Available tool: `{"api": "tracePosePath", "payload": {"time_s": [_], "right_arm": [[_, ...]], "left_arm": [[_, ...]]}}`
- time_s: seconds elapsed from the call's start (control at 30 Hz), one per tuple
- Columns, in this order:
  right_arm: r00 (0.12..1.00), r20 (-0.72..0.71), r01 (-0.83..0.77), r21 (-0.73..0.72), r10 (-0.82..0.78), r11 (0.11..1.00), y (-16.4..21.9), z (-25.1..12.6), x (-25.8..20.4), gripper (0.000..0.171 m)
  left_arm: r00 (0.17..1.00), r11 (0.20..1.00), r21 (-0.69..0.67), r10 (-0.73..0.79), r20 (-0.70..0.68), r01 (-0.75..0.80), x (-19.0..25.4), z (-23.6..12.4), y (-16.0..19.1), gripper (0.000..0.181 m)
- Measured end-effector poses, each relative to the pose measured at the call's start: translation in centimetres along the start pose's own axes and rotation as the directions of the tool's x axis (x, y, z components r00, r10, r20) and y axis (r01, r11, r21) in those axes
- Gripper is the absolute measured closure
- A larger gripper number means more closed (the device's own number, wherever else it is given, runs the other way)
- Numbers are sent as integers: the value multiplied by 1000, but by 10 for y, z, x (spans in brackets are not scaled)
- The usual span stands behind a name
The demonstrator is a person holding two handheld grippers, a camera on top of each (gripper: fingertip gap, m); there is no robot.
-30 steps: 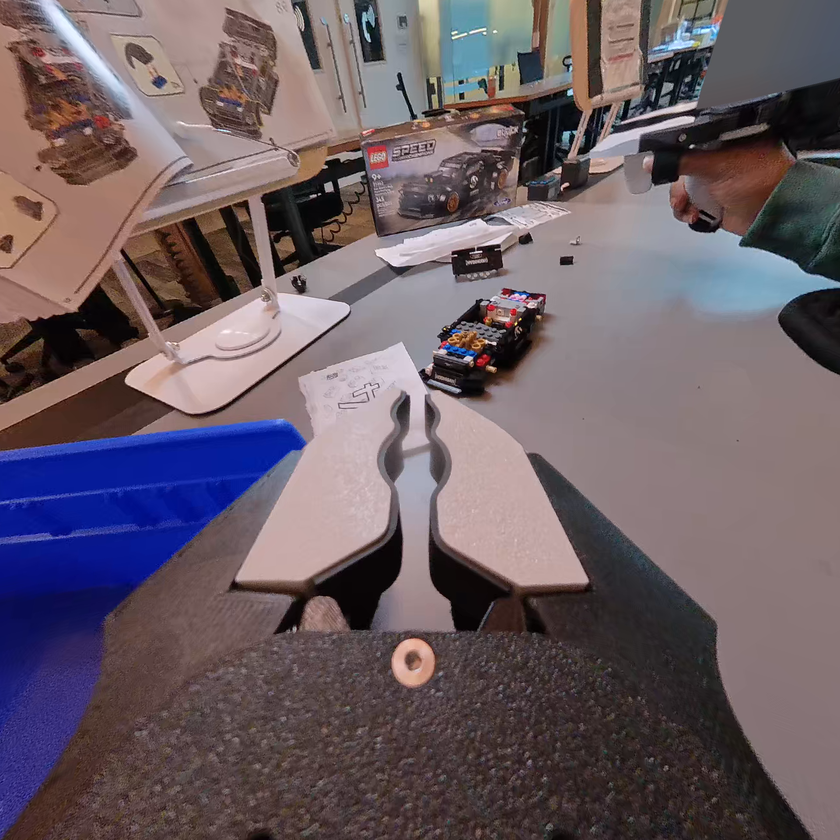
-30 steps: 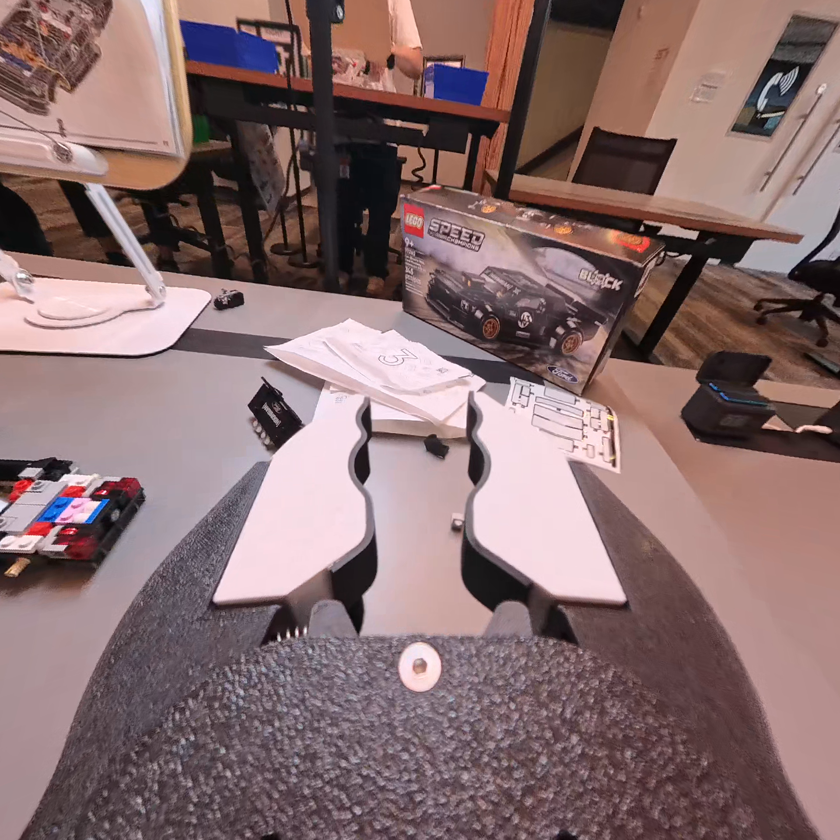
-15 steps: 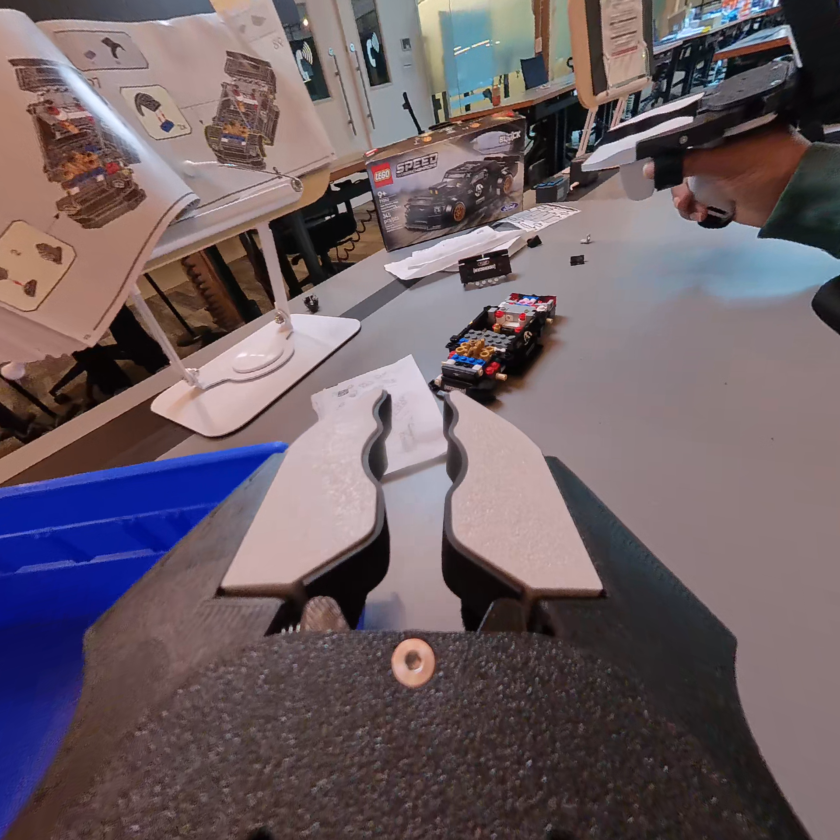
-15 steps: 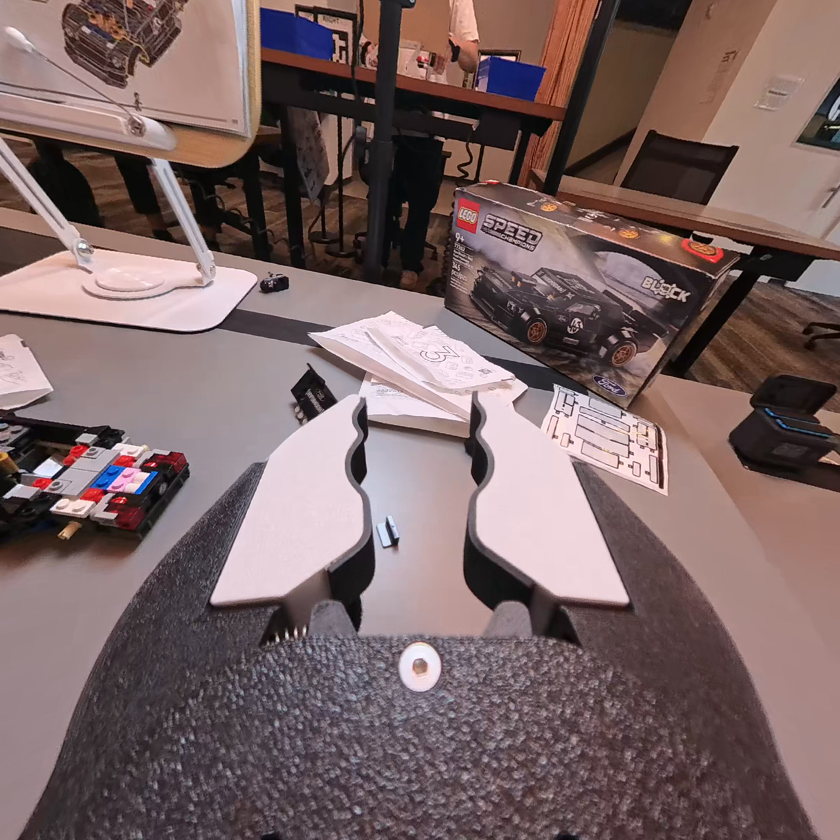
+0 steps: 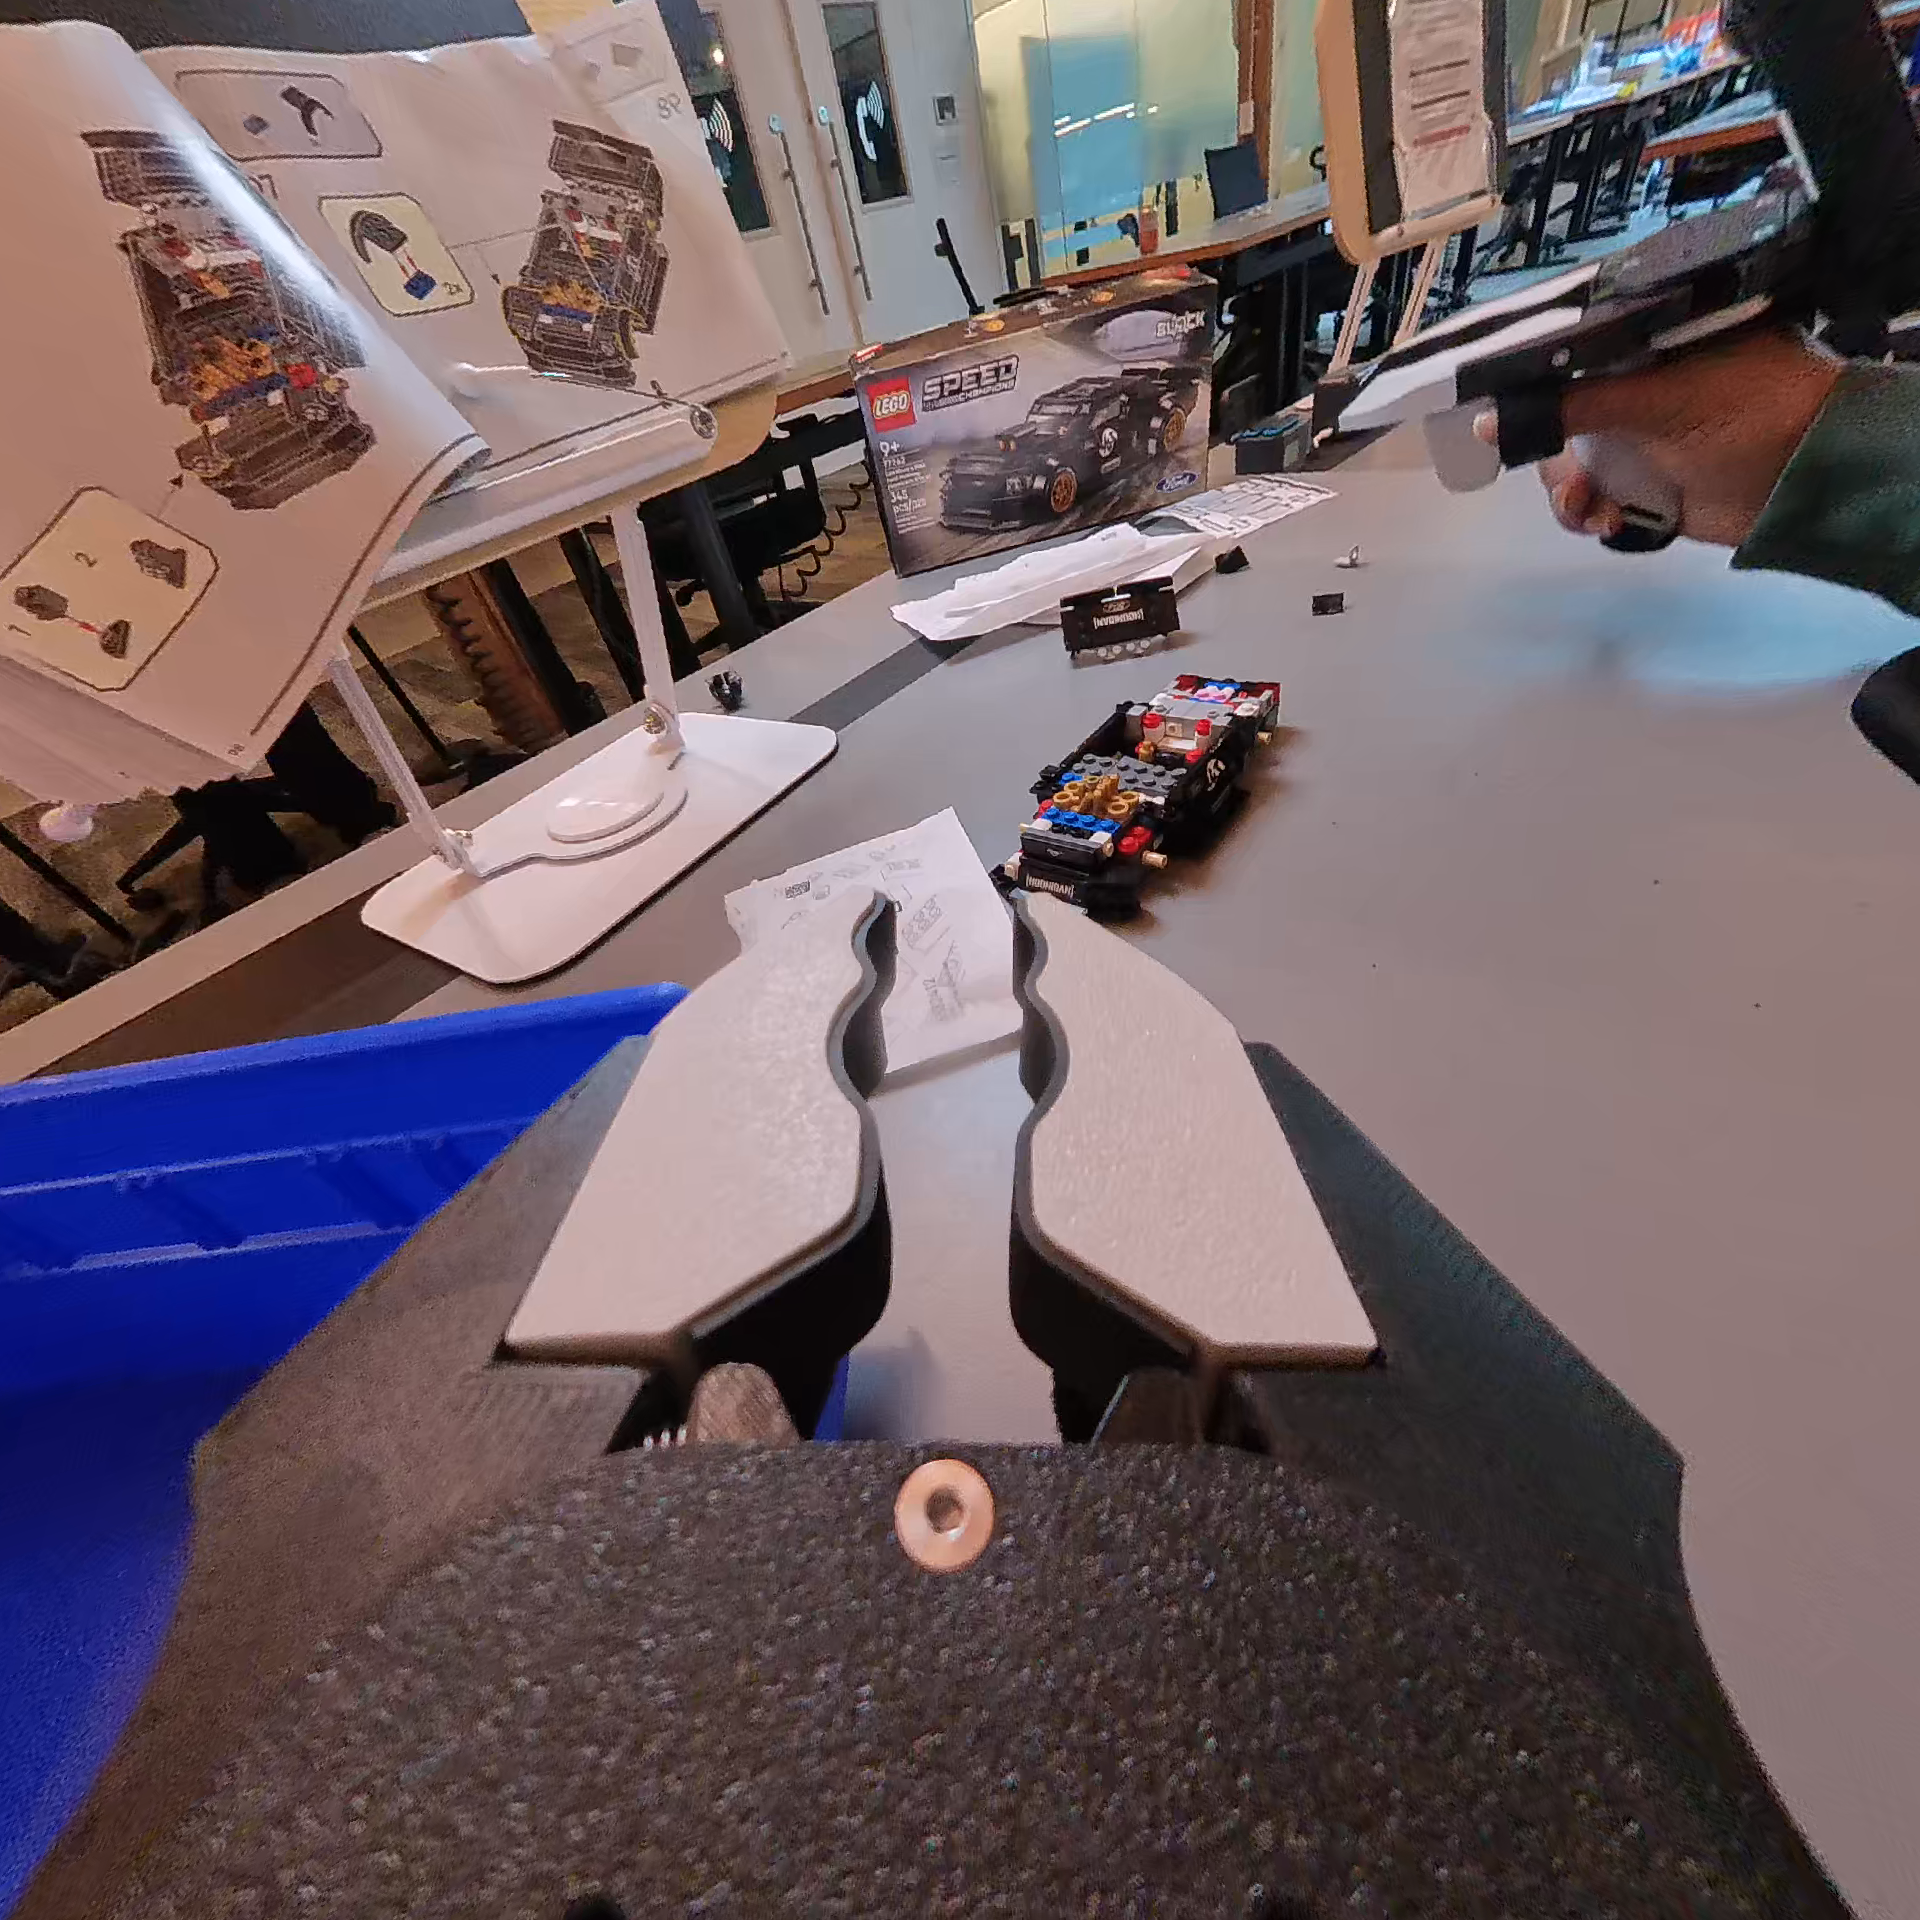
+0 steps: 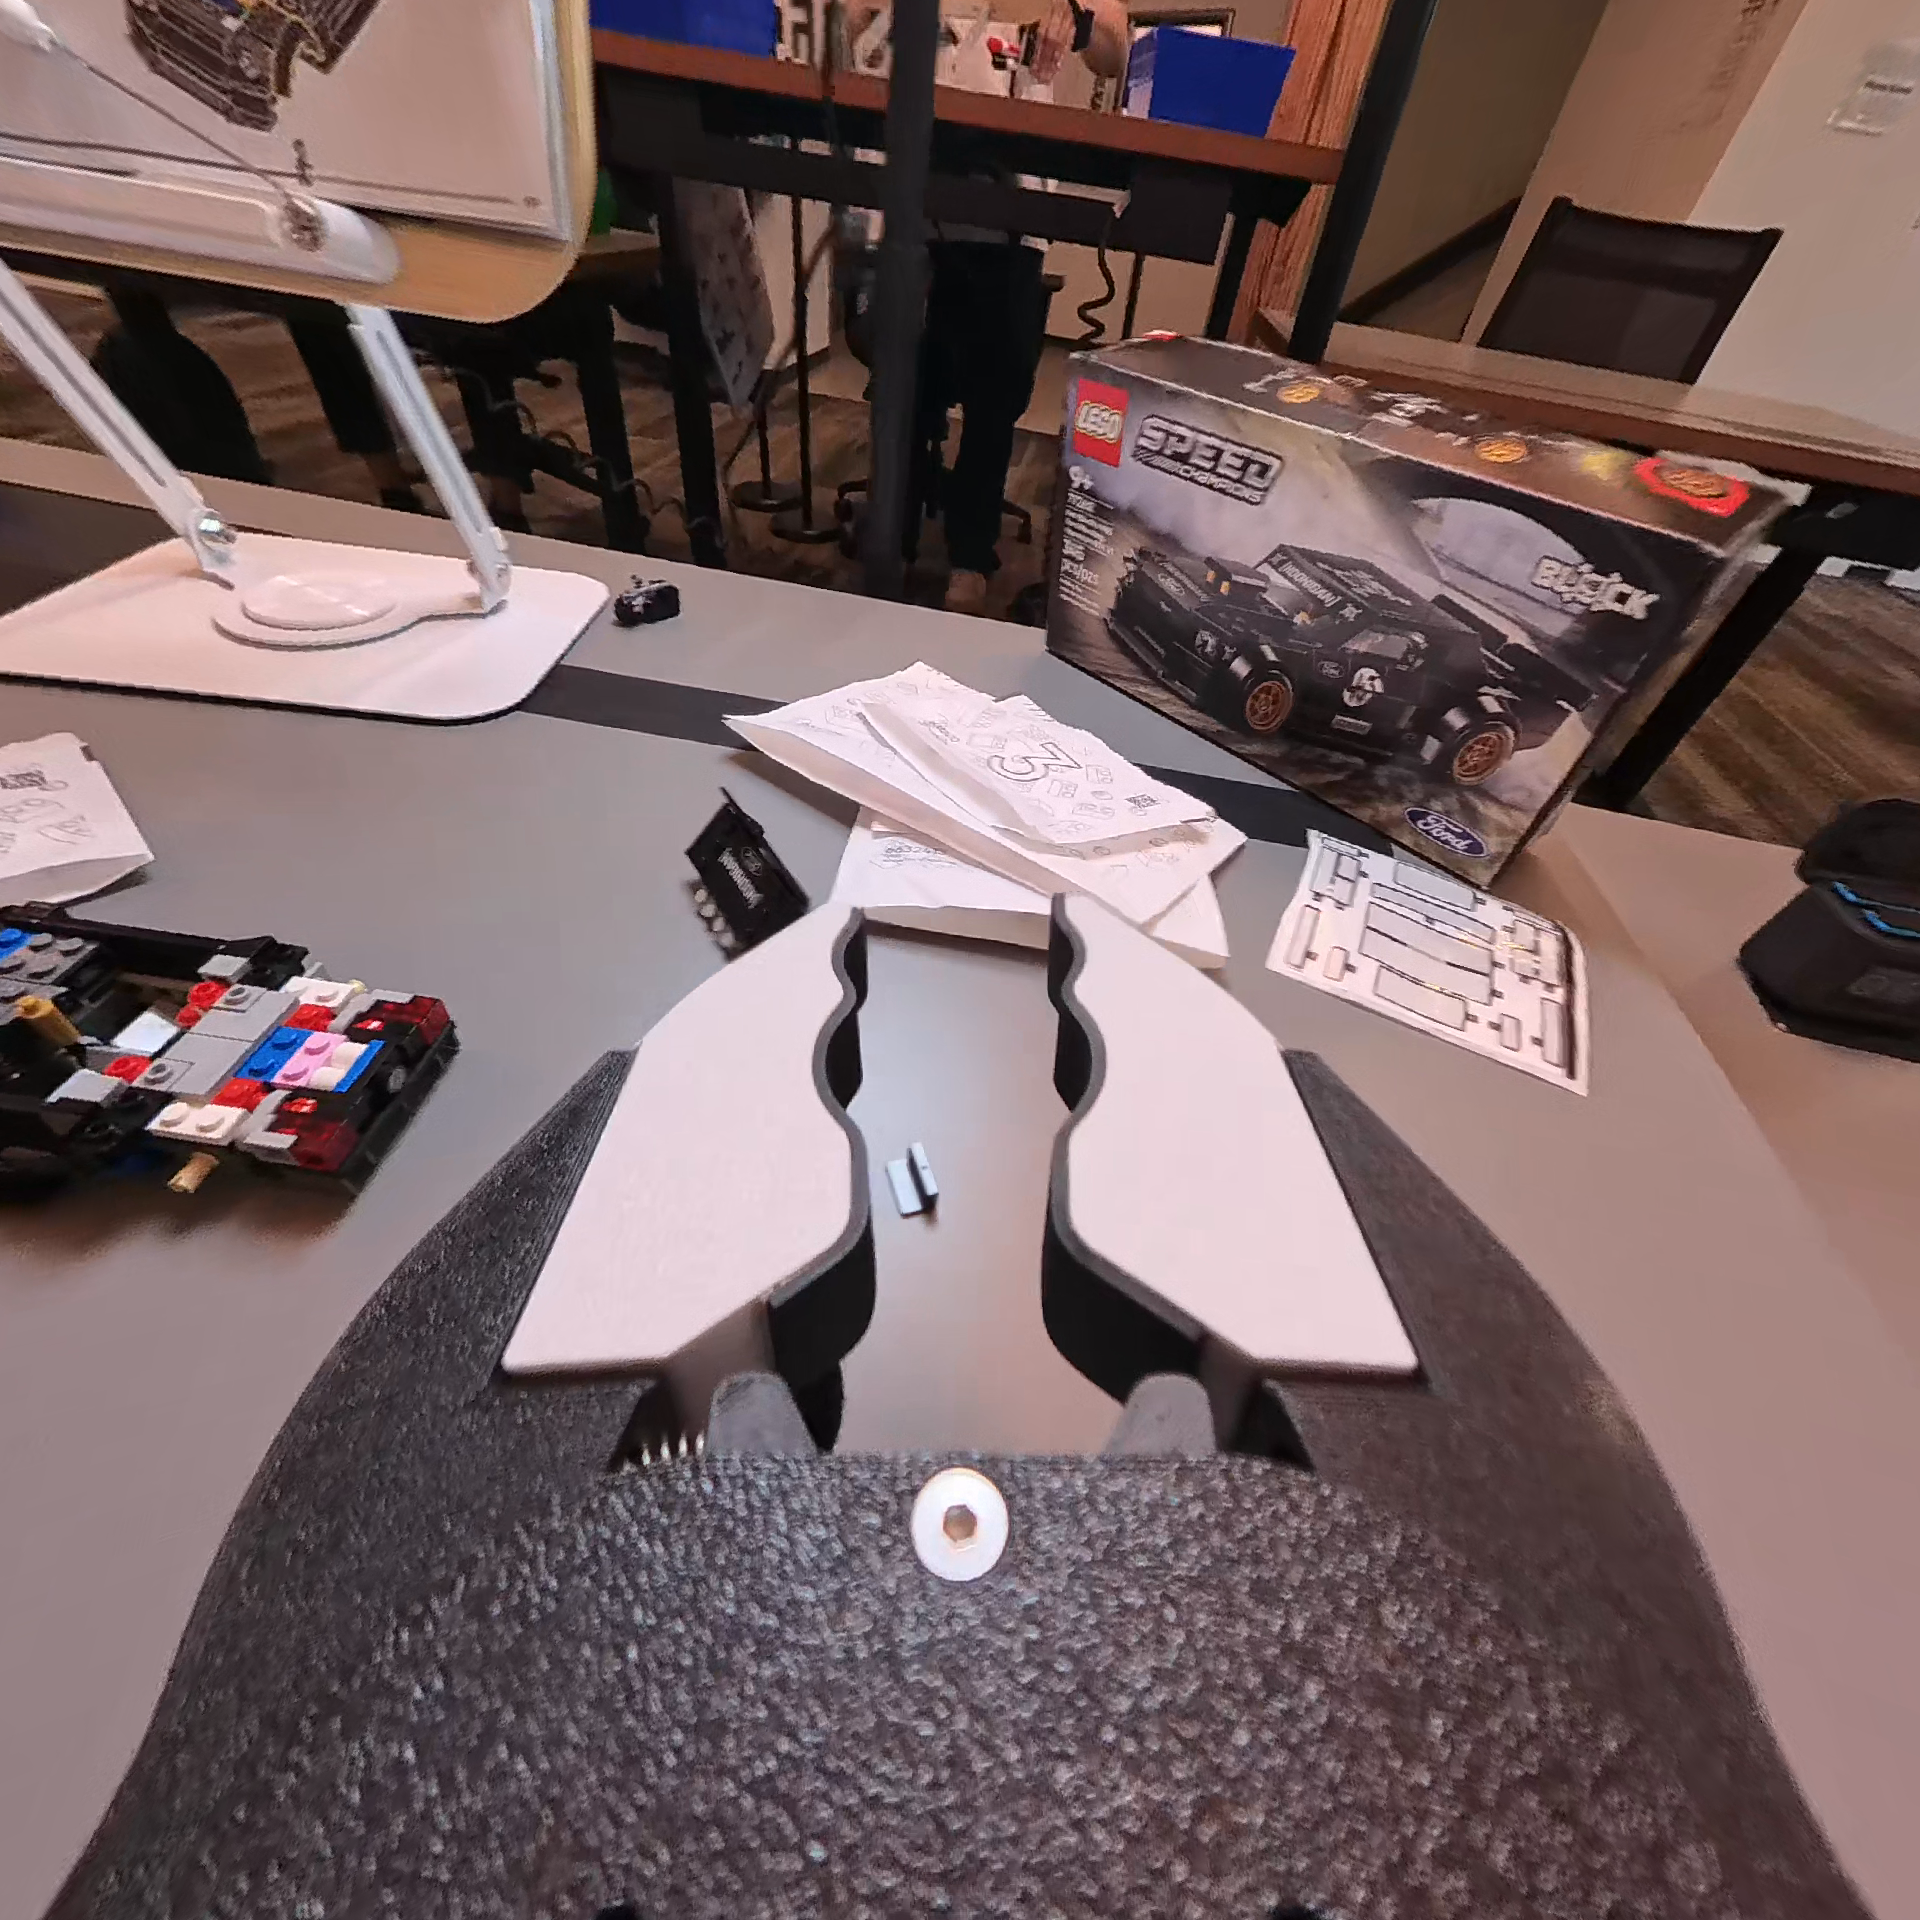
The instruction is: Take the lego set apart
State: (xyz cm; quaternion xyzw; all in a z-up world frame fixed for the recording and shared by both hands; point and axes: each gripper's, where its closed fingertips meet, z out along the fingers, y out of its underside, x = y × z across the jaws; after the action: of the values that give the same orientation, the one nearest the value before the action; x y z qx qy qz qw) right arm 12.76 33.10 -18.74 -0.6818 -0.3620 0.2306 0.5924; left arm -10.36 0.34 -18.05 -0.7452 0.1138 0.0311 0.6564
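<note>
Hovering over grey table (image 6: 520, 831), both grippers empty: left gripper (image 5: 951, 914) jaws narrowly parted, right gripper (image 6: 951, 925) jaws wider. Lego car (image 5: 1143, 800) ahead, untouched.

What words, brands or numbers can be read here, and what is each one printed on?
I won't quote writing; these things bear it:
Black set box: logo, title and numbers, readable.
White paper bags: a large numeral and small codes.
Loose black tile: white lettering.
Lego car: lettering on its front plate.
Open instruction booklet: small step numbers.
Sticker sheet: too small to read.
Notice on the far stand: blurred.
</note>
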Motion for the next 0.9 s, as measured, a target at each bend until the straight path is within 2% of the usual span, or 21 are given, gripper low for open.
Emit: {"api": "tracePosePath", "payload": {"time_s": [0.13,0.27,0.37,0.47,0.7,0.9], "right_arm": [[991,131,-1,6,0,1000,2,5,-37,137],[971,229,63,45,-71,997,1,-1,-77,136],[956,252,146,38,-151,989,10,-1,-89,136],[957,252,130,59,-141,990,2,-4,-89,137],[946,265,160,108,-184,981,-12,-11,-107,137],[922,317,174,176,-223,969,-31,-24,-149,137]], "left_arm": [[999,999,17,-35,-7,35,-2,-3,-3,161],[999,998,45,-43,-11,43,-2,-6,-7,159],[997,995,63,-71,-23,73,-1,-6,-8,157],[994,992,81,-96,-46,100,4,-5,-15,155],[1000,996,86,22,21,-24,4,-10,-26,156],[1000,995,102,10,27,-13,7,-12,-35,158]]}}
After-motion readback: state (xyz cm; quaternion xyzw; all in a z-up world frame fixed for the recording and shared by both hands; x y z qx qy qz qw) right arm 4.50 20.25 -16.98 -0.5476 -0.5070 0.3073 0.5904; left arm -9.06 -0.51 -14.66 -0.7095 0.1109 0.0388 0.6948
